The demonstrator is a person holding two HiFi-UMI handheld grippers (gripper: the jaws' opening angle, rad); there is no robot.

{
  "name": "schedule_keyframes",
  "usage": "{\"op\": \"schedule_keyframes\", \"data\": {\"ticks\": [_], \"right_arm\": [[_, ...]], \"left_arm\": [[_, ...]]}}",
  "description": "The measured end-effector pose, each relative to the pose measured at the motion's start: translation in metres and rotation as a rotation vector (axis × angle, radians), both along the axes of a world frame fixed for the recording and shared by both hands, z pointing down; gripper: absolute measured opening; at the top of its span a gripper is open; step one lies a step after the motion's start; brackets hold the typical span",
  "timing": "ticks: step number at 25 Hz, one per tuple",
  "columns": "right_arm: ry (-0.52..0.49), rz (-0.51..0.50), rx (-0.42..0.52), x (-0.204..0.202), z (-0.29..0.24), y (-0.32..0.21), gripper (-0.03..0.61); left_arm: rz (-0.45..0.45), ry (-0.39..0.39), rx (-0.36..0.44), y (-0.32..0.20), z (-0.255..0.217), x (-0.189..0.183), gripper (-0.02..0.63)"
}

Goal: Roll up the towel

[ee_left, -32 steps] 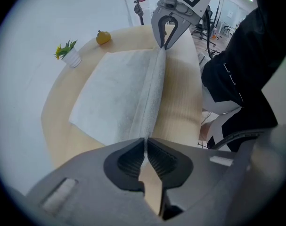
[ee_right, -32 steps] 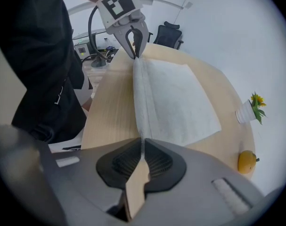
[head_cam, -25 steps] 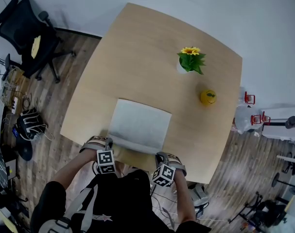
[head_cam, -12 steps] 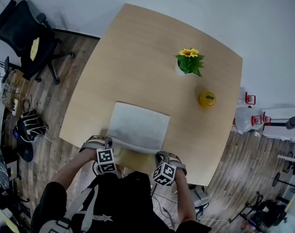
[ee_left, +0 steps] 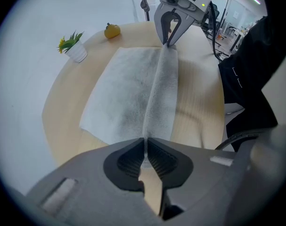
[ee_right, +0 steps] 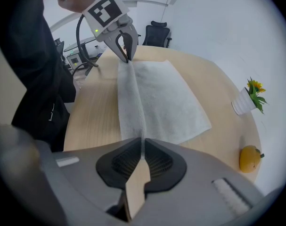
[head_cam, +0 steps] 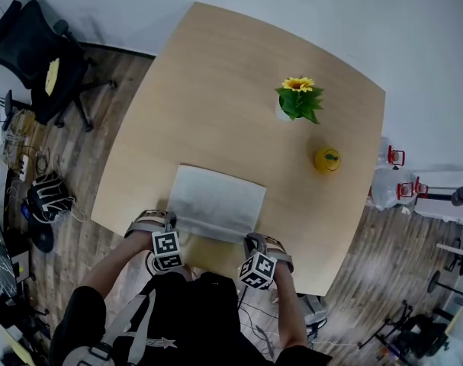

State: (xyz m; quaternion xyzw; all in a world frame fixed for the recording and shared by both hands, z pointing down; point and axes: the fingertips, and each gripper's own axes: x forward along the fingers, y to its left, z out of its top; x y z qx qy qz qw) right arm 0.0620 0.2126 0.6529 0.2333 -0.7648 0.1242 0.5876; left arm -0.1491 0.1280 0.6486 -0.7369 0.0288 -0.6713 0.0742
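Observation:
A white towel (head_cam: 216,202) lies flat on the wooden table (head_cam: 216,75), close to its near edge. My left gripper (head_cam: 170,229) is shut on the towel's near left corner, and my right gripper (head_cam: 253,242) is shut on the near right corner. In the left gripper view the towel (ee_left: 128,91) runs as a raised fold from my jaws (ee_left: 145,144) to the right gripper (ee_left: 169,37). In the right gripper view the same fold of towel (ee_right: 157,95) leads from my jaws (ee_right: 142,144) to the left gripper (ee_right: 126,54). Both grippers point down.
A potted sunflower (head_cam: 297,97) and a yellow fruit (head_cam: 327,159) stand on the far right of the table. A black office chair (head_cam: 40,56) is on the floor at the left. The table's near edge is just behind the grippers.
Both grippers have moved a little away from the person, carrying the towel's near edge over the rest of the towel. The flat part now looks shorter.

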Motion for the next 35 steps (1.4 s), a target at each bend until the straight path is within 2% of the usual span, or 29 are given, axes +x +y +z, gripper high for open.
{"op": "schedule_keyframes", "data": {"ticks": [12, 19, 22, 27, 35], "right_arm": [[-0.015, 0.015, -0.015, 0.004, 0.01, -0.01, 0.035], [-0.026, 0.018, -0.011, 0.004, 0.011, -0.011, 0.037], [-0.01, 0.024, 0.023, 0.005, 0.01, -0.013, 0.055], [0.022, 0.028, 0.104, 0.012, 0.004, -0.022, 0.152], [0.056, 0.026, 0.17, 0.016, -0.017, -0.021, 0.161]], "left_arm": [[-0.008, -0.01, -0.036, -0.01, 0.012, 0.004, 0.034], [-0.017, 0.008, -0.018, -0.011, 0.013, 0.004, 0.035], [-0.042, 0.013, 0.006, -0.015, 0.011, 0.003, 0.069], [-0.072, 0.015, 0.056, -0.028, 0.004, 0.002, 0.186], [-0.058, 0.035, 0.113, -0.028, -0.018, -0.002, 0.204]]}}
